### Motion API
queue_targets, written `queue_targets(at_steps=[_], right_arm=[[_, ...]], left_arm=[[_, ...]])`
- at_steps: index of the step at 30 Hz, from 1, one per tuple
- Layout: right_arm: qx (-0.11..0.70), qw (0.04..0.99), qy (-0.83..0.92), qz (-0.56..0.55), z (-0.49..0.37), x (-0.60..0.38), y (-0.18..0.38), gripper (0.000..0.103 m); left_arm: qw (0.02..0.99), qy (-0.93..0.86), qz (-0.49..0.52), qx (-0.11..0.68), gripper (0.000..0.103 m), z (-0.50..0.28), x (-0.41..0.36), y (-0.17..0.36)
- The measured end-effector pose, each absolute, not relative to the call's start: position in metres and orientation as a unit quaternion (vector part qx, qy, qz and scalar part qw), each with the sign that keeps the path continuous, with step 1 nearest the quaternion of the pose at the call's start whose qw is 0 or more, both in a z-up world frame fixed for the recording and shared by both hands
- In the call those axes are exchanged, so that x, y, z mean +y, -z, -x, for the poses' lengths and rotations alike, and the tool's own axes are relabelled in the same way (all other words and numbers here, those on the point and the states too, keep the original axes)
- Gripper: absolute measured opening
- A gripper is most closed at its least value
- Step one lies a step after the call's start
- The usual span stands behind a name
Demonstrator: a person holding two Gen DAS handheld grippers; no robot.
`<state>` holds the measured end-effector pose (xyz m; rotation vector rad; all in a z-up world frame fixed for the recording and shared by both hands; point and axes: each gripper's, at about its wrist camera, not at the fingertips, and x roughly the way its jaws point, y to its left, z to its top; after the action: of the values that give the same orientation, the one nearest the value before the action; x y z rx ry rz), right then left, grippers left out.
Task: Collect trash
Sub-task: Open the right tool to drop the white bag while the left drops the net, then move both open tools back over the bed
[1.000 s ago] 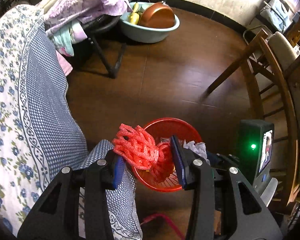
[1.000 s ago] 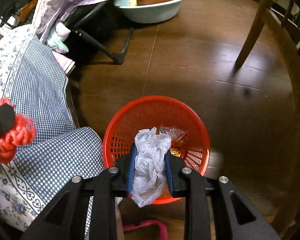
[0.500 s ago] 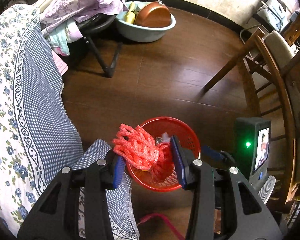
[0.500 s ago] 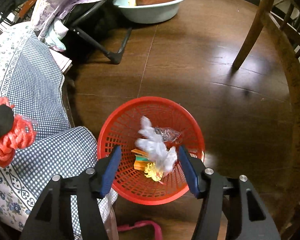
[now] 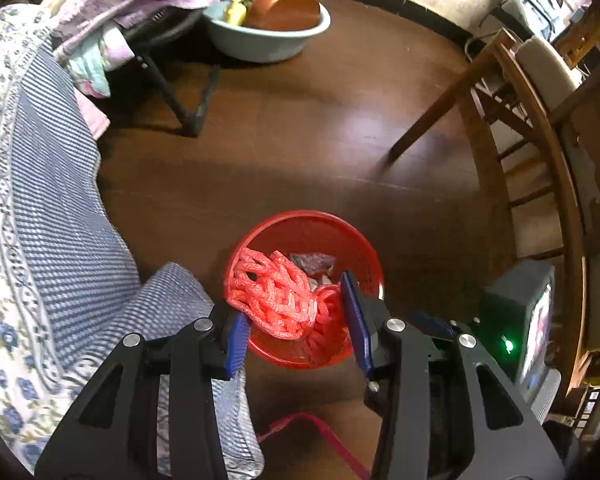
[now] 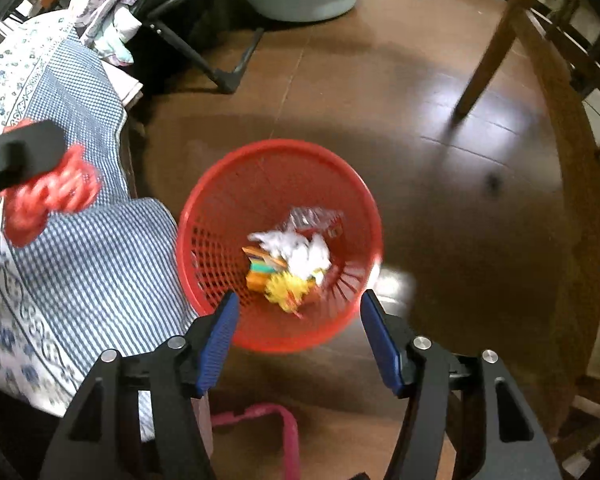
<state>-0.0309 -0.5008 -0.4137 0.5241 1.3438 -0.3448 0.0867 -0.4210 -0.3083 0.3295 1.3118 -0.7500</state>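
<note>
The left tongs [image 5: 296, 316] are pointing steeply down and are clamping a bundle of red foam netting [image 5: 276, 296] between their blue pads; the bundle is hanging just above the near-left rim of the red plastic basket [image 5: 355, 236], which is standing on the dark wooden floor [image 5: 300, 140] right beside the draped edge of a blue checked bedsheet [image 5: 52, 208]. In the right wrist view the same netting is showing blurred at the left edge, over the sheet, under the black finger of the left tongs.

The right tongs [image 6: 300, 340] are hovering over the near rim of the basket [image 6: 228, 184] with their jaws opening wide and nothing between the pads. Crumpled white paper [image 6: 300, 252] is lying in the bottom of the basket, among a clear plastic wrapper [image 6: 311, 218], an orange packet [image 6: 260, 272] and a yellow scrap [image 6: 288, 290]. A pink strap [image 6: 268, 416] is lying on the floor below the tongs. Farther off, a pale green basin [image 6: 303, 0] is sitting on the floor, and a wooden chair leg [image 6: 487, 48] is standing to the right.
</note>
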Motion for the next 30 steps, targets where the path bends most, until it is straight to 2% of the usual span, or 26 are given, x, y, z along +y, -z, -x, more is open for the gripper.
queue_targets(at_steps=[8,12,14,20,30], right_arm=[[0.609,0.729,0.18,-0.256,0.061,-0.52,0.412,0.067],[0.607,0.726,0.177,-0.271,0.063,-0.522,0.417,0.067],[0.608,0.726,0.172,-0.271,0.061,-0.52,0.418,0.067],[0.61,0.726,0.171,-0.269,0.06,-0.517,0.417,0.067],[0.609,0.729,0.177,-0.258,0.056,-0.518,0.401,0.067]], left_arm=[[0.688,0.35,-0.145,0.619,0.044,-0.08,-0.437,0.329],[0.689,0.348,-0.143,0.619,0.049,-0.081,-0.438,0.332],[0.69,0.348,-0.139,0.619,0.061,-0.081,-0.438,0.332],[0.7,0.345,-0.131,0.612,0.086,-0.083,-0.435,0.326],[0.714,0.372,-0.098,0.585,0.086,-0.084,-0.424,0.297]])
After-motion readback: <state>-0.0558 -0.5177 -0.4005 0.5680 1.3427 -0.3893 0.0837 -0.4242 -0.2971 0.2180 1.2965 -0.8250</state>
